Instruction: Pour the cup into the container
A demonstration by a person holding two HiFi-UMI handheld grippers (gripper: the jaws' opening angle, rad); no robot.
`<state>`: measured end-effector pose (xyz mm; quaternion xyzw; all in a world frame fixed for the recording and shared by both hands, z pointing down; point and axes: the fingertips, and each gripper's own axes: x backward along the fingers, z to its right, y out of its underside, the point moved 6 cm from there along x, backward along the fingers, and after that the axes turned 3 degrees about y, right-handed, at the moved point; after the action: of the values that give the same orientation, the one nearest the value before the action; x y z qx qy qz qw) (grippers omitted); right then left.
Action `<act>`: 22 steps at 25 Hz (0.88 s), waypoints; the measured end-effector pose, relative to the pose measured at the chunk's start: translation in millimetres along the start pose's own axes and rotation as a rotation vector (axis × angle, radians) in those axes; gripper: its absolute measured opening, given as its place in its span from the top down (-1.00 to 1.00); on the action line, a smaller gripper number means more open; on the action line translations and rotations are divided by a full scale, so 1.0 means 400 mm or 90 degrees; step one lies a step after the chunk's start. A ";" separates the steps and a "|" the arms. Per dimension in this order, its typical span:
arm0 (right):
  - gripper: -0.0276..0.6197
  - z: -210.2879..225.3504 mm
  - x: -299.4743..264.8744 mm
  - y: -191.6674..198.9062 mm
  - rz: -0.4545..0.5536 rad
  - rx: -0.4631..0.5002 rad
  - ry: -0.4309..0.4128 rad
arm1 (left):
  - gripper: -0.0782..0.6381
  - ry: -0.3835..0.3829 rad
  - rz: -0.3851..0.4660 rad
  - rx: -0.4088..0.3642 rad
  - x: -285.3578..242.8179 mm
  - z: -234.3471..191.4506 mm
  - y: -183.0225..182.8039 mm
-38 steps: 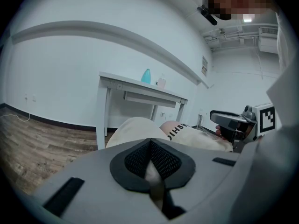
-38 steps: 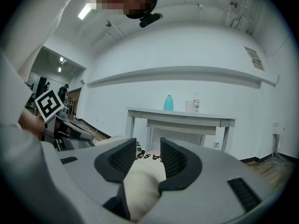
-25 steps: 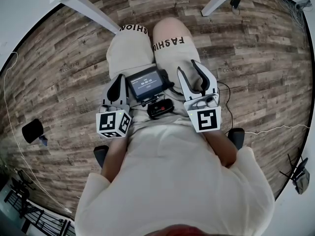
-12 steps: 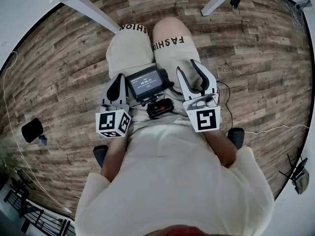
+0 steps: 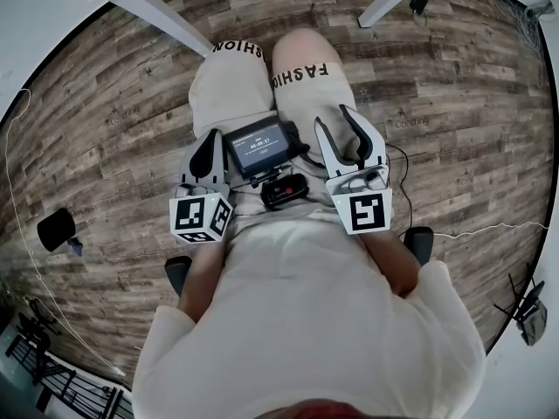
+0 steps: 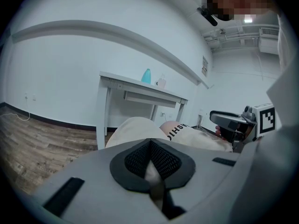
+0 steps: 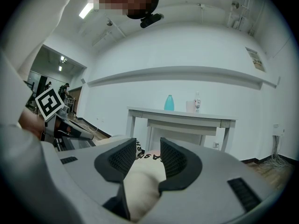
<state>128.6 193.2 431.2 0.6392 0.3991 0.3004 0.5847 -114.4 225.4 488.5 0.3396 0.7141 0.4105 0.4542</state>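
Well ahead, cup (image 7: 190, 106) on table (image 7: 140, 111), far from left tongs (image 5: 208, 147), shut empty, and right tongs (image 5: 333, 120), slightly apart, empty.

A bottle (image 7: 169, 102) stands left of a cup (image 7: 190, 106) on the table (image 7: 154, 111).

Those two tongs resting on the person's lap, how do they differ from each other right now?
The left tongs are shut, pads pressed together; the right tongs stand partly apart, with only the person's leg showing beyond the gap. From above, the left tongs' marker cube shows two patterned faces, while the right tongs' marker cube shows one flat face. Both are empty and point toward the white table.
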 end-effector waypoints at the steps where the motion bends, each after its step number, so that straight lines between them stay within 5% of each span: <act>1: 0.40 0.000 0.000 0.001 -0.002 0.000 0.000 | 0.75 0.000 0.000 0.000 0.000 0.000 0.000; 22: 0.40 0.001 0.001 0.001 0.001 -0.001 0.001 | 0.75 0.000 0.000 0.000 -0.001 0.001 0.002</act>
<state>129.2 193.2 431.6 0.6389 0.3986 0.3018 0.5847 -113.6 225.7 489.4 0.3399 0.7139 0.4104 0.4542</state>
